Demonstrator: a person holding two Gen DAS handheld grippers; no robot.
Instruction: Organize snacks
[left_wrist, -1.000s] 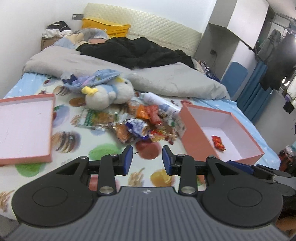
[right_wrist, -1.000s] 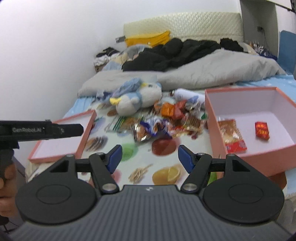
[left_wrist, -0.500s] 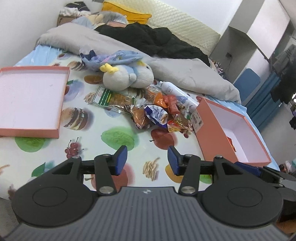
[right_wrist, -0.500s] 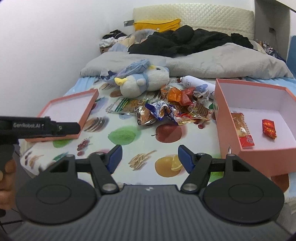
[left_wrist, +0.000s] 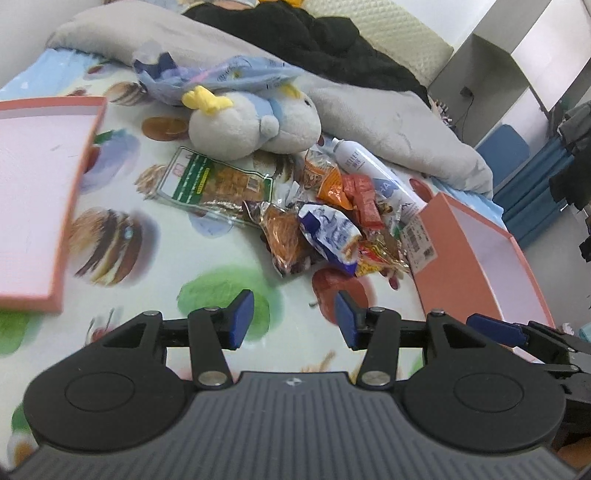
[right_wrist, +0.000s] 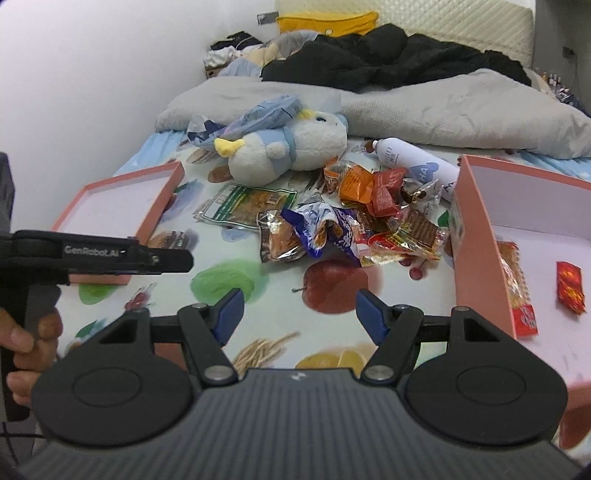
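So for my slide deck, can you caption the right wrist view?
Open right gripper faces a snack pile on the bed; two packets lie in the pink box.

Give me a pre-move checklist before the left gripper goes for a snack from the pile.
1. Left gripper open and holding nothing: ok.
2. Right gripper open and holding nothing: ok.
3. Snack pile ahead of the left gripper, nothing in between: ok.
4. Blue-and-white packet on top of the pile, free to grab: ok.
5. Pink box open, with room inside: ok.
6. Plush toy and white bottle apart from the nearest packets: ok.
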